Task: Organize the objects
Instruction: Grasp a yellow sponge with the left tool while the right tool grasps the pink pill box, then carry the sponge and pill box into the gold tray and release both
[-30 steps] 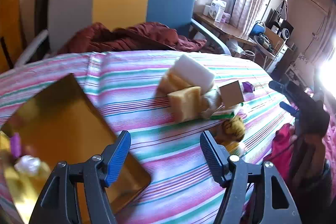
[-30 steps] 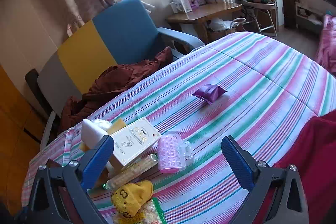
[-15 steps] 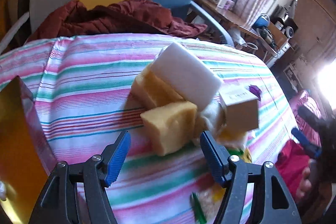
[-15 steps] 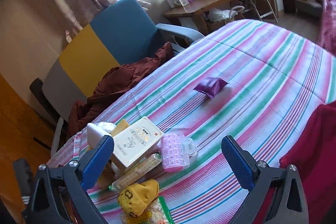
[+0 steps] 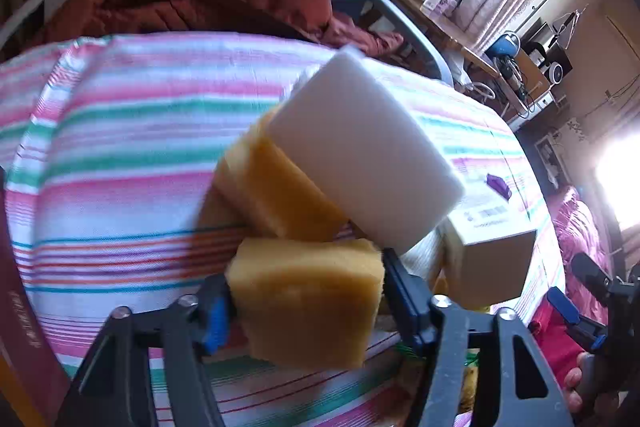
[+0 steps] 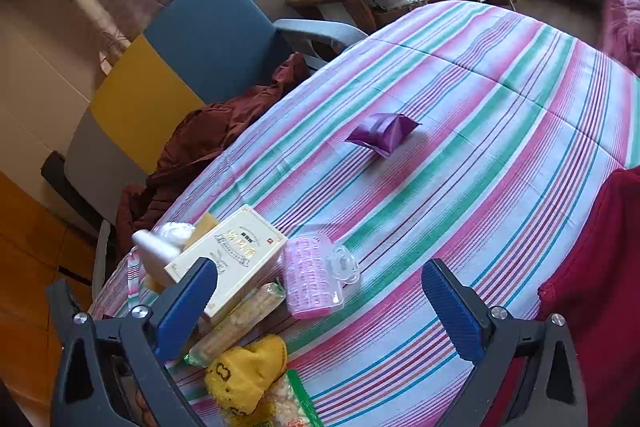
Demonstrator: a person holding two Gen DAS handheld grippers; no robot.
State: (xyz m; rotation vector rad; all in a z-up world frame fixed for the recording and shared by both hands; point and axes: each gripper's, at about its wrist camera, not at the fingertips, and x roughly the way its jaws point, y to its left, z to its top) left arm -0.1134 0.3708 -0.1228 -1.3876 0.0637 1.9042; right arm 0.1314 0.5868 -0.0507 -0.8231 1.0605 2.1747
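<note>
- The left gripper [image 5: 306,301] has just been closing its jaws, and its blue pads now press both sides of a yellow-orange sponge block [image 5: 308,301] at the near end of the pile on the striped cloth-covered table [image 5: 120,155].
- The block's long axis runs across the jaws, side to side in the left wrist view, with a broad face turned up and toward the camera.
- A second yellow-orange sponge [image 5: 280,187] lies just behind it, touching, and a white foam block [image 5: 360,155] leans on that one, its long axis slanting from upper left to lower right.
- A cream cardboard box [image 5: 492,255] stands just right of the pile.
- Left of the pile the cloth is bare up to the table's rounded edge.
- The right gripper [image 6: 318,307] hangs with its jaws spread wide, nothing between them, above a pink plastic case [image 6: 310,279].
- A purple foil packet [image 6: 382,134] lies alone on open cloth, well apart from the pile.
</note>
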